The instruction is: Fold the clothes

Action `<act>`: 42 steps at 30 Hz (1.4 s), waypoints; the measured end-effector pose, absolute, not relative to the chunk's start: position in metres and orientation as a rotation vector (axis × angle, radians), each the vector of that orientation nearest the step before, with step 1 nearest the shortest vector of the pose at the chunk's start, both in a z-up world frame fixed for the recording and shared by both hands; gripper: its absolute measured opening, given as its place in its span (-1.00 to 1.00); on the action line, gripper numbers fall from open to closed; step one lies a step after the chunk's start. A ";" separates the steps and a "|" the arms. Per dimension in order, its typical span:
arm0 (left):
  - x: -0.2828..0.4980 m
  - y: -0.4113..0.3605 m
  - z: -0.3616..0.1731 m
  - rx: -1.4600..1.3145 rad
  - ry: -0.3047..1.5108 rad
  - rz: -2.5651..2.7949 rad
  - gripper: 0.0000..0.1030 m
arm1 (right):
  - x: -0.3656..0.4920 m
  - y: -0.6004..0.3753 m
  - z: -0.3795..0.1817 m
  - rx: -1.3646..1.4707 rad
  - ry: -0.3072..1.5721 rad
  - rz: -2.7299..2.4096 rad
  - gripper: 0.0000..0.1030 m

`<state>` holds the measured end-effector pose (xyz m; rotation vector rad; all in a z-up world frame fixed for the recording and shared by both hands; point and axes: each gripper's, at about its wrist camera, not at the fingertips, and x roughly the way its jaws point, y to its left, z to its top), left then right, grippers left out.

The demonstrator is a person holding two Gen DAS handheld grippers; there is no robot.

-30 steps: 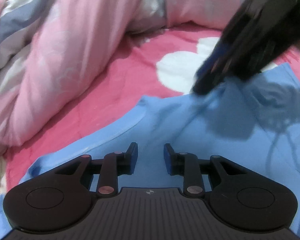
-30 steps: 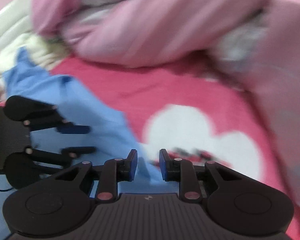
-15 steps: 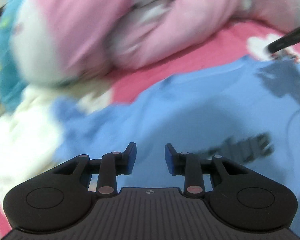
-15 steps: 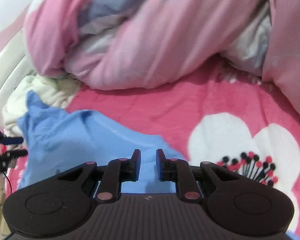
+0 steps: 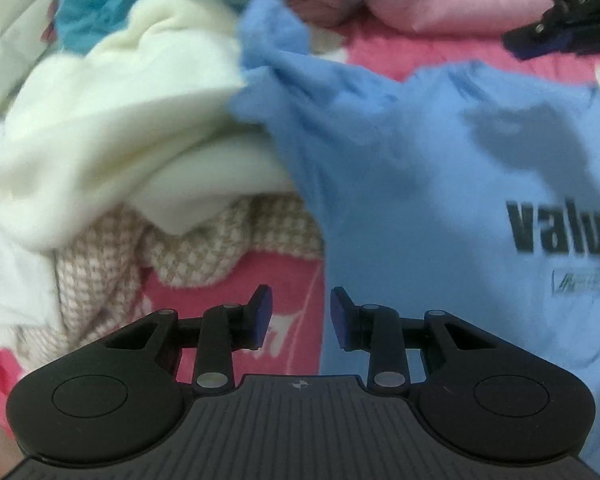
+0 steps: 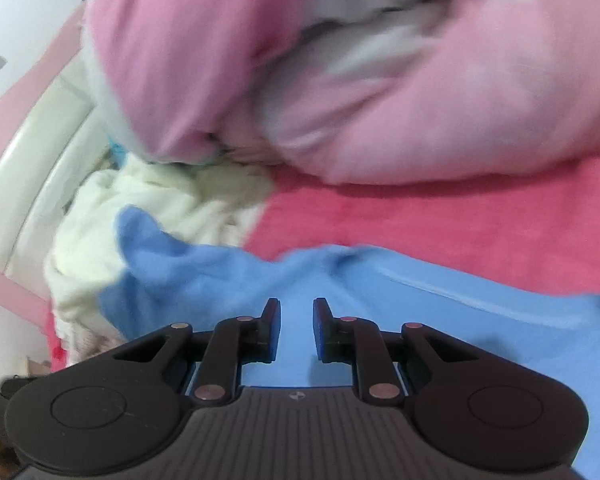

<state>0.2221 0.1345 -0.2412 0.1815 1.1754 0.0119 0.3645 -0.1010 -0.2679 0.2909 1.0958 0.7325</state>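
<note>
Lying spread on the bed, blue tee sits right of left gripper; its edge runs near-far btwn fingers. Both grippers part-open, empty; right gripper over tee.

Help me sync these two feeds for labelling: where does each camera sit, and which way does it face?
Left wrist: sits behind the left tongs, open, facing the blue T-shirt edge, cream garment and pink bedsheet; the right tongs show at upper right.
Right wrist: sits behind the right tongs, open, looking over the blue T-shirt toward the pink duvet.
Shared: T-shirt, cream garment, bedsheet.
</note>
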 end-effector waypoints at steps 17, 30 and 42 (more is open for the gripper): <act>0.273 0.158 -0.224 0.032 0.958 -0.047 -0.37 | 0.392 0.085 -0.236 0.091 1.137 0.835 -0.09; 0.276 0.165 -0.208 -0.066 0.825 -0.068 -0.94 | 0.415 0.065 -0.263 0.151 1.103 0.684 -0.99; 0.248 0.148 -0.205 0.096 0.759 -0.075 -0.94 | 0.431 0.075 -0.253 0.229 1.320 0.778 -0.01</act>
